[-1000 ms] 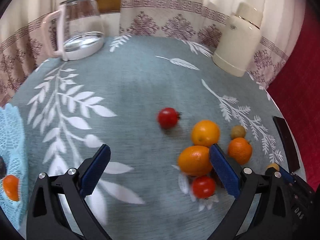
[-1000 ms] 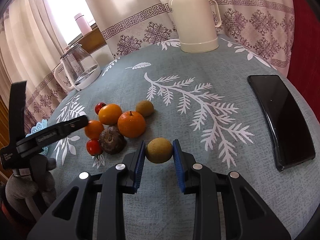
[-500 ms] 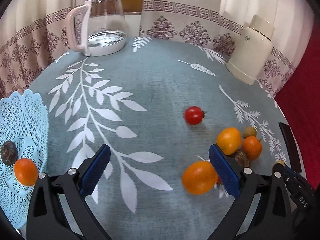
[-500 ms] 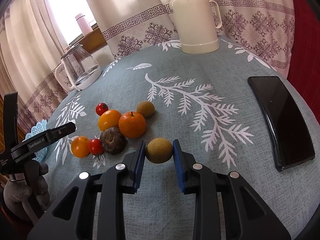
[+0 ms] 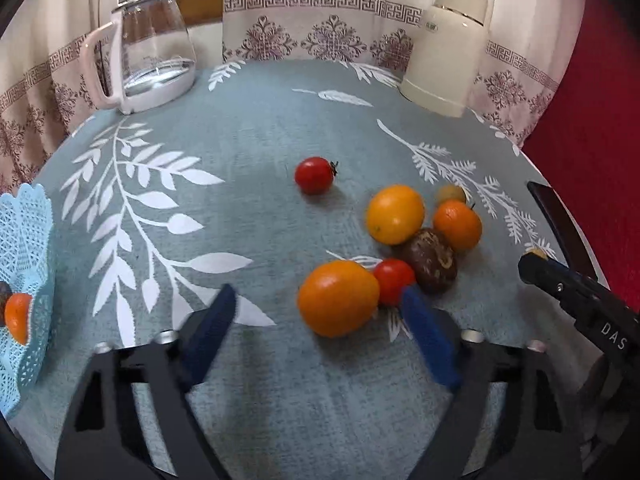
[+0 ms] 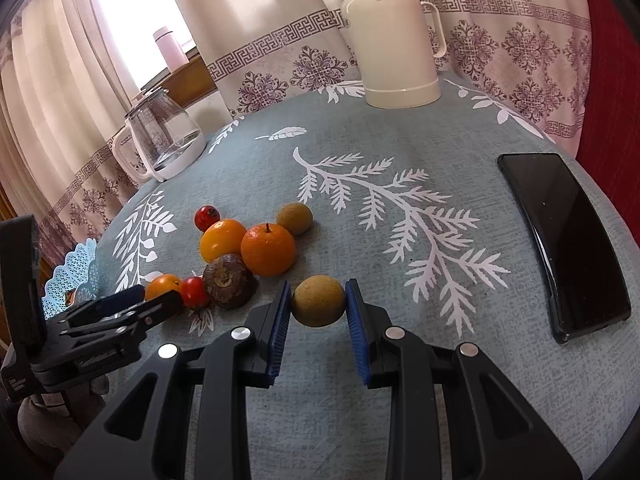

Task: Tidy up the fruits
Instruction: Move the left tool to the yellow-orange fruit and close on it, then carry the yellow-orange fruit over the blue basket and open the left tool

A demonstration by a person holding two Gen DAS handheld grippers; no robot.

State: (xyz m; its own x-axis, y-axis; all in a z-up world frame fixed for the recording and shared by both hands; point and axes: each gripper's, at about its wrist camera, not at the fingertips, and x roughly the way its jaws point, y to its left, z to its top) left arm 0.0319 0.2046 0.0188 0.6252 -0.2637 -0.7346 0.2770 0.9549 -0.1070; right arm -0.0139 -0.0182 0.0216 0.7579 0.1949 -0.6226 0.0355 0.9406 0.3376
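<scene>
My left gripper (image 5: 320,320) is open, and a large orange (image 5: 338,298) lies on the cloth between its blue pads (image 5: 208,332) without touching them. Just behind sit a cherry tomato (image 5: 394,280), a dark brown fruit (image 5: 430,260), a second orange (image 5: 395,214), a mandarin (image 5: 457,220) and a lone tomato (image 5: 315,175). A blue mesh basket (image 5: 28,240) at the left edge holds an orange fruit (image 5: 16,318). My right gripper (image 6: 319,283) is shut on a round tan fruit (image 6: 318,300) low over the table.
A glass kettle (image 5: 148,48) stands back left and a cream thermos (image 5: 448,48) back right. A black phone (image 6: 568,240) lies near the right table edge. A small greenish fruit (image 6: 295,219) sits behind the cluster. Curtains ring the round table.
My left gripper swung away toward the basket, then came back right and nearer the fruits; its fingers narrowed a little around the near orange, which has shifted left of the cluster. The right gripper stayed still.
</scene>
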